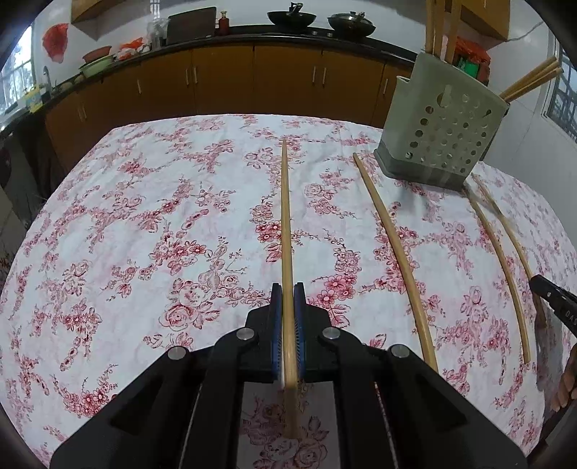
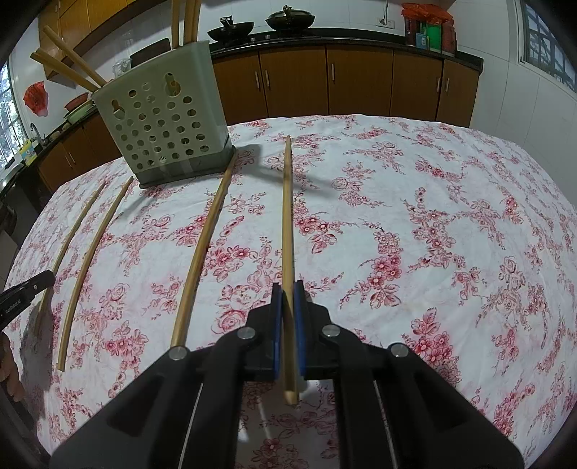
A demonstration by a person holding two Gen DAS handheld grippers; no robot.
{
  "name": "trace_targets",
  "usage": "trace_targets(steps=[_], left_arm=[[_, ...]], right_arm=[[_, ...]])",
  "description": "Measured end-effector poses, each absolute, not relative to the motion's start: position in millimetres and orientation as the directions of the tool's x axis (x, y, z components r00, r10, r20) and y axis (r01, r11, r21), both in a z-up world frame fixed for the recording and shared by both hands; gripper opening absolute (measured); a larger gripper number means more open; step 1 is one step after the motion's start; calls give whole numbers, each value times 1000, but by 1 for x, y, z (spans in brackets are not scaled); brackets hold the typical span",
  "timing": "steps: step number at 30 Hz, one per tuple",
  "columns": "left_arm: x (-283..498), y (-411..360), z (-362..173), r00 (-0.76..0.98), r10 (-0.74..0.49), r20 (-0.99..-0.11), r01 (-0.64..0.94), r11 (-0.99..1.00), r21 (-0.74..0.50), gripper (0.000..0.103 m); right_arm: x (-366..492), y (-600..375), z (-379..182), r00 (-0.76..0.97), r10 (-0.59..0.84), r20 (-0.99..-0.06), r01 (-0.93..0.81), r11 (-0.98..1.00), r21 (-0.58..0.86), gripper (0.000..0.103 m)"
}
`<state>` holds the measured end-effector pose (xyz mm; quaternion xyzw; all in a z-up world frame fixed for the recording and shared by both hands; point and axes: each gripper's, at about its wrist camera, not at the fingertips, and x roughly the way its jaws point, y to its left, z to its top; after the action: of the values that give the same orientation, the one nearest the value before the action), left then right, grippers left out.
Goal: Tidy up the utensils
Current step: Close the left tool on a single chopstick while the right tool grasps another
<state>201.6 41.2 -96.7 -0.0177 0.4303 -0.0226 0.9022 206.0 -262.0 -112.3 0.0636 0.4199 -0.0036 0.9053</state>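
Observation:
My left gripper (image 1: 287,288) is shut on a bamboo chopstick (image 1: 286,216) that points forward between its blue pads, above the floral tablecloth (image 1: 144,234). My right gripper (image 2: 287,286) is shut on another bamboo chopstick (image 2: 287,202), also pointing forward. A grey perforated utensil holder (image 1: 441,137) stands at the far right in the left wrist view and at the far left in the right wrist view (image 2: 162,122); several chopsticks stand in it. Three loose chopsticks lie on the cloth (image 1: 393,249) (image 1: 499,259) (image 1: 505,220), also seen in the right wrist view (image 2: 203,245) (image 2: 90,267) (image 2: 72,231).
The table's far edge faces brown kitchen cabinets (image 1: 252,79) with woks (image 1: 291,16) on the counter. The other gripper's black tip shows at the right edge of the left wrist view (image 1: 551,294) and at the left edge of the right wrist view (image 2: 25,288).

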Motion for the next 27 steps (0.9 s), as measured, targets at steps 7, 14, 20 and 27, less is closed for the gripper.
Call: trace_targets(steps=[7, 14, 20, 27], left_arm=[[201, 41, -97, 628, -49, -776, 27, 999, -42, 8], [201, 42, -97, 628, -44, -777, 26, 999, -36, 8], [201, 42, -97, 628, -45, -777, 26, 999, -36, 8], [199, 43, -92, 634, -52, -771, 29, 999, -43, 7]], right_arm=[[204, -263, -112, 647, 47, -761, 61, 992, 113, 9], [204, -263, -112, 647, 47, -761, 61, 992, 113, 9], [203, -263, -113, 647, 49, -761, 61, 991, 116, 9], [201, -267, -102, 667, 51, -743, 66, 990, 127, 8]])
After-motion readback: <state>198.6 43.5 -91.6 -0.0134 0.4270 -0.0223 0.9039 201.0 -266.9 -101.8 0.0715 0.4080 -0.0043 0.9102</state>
